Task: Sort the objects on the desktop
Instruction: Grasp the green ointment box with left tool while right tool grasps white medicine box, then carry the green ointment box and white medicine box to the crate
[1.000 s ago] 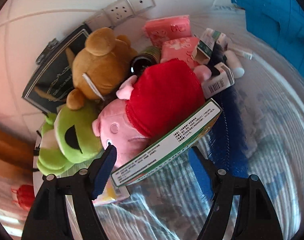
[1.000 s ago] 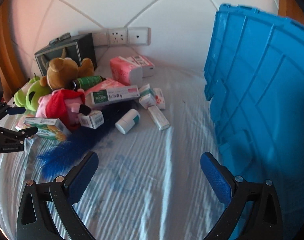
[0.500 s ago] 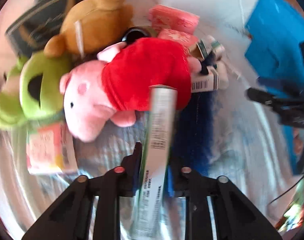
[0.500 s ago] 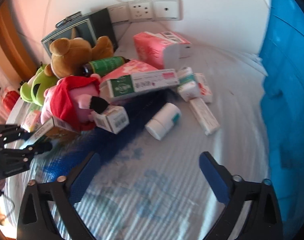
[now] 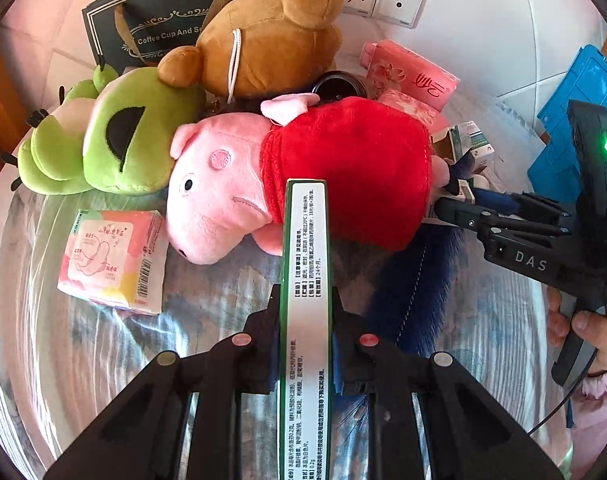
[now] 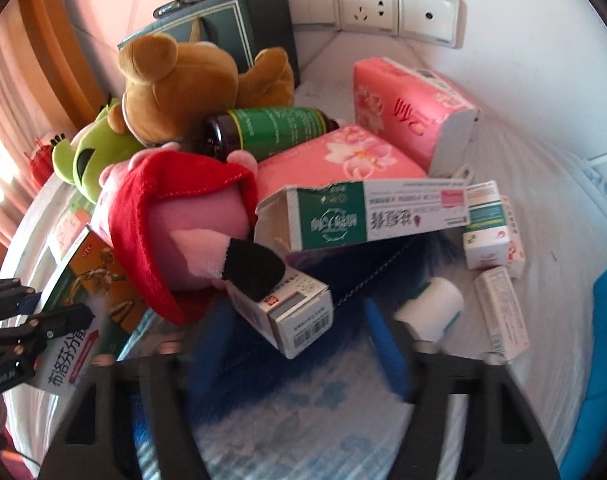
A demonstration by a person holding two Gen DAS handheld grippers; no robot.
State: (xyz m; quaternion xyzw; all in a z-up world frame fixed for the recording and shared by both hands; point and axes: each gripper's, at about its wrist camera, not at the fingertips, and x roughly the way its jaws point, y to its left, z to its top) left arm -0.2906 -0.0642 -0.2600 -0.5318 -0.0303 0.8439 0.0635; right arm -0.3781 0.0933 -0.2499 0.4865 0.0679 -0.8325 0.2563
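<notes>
My left gripper (image 5: 303,300) is shut on a green and white medicine box (image 5: 305,320), held edge-up above the cloth in front of the pink pig plush (image 5: 295,176). The same box (image 6: 79,312) shows at the left of the right wrist view, in the left gripper (image 6: 43,320). My right gripper (image 6: 291,320) is open, its blue pads either side of a small white box (image 6: 291,312) that lies under the pig's black foot. In the left wrist view the right gripper (image 5: 455,204) reaches in from the right.
A brown bear (image 5: 263,48), green frog plush (image 5: 115,136), tissue packs (image 6: 407,108), a green bottle (image 6: 271,128), a toothpaste box (image 6: 363,216), a white bottle (image 6: 435,308) and small boxes (image 6: 487,232) crowd the cloth. A blue crate (image 5: 575,120) stands right. A dark fur piece (image 5: 407,280) lies underneath.
My left gripper closed on the green and white box and lifted it clear of the pile. My right gripper moved forward and left, up to the small white box.
</notes>
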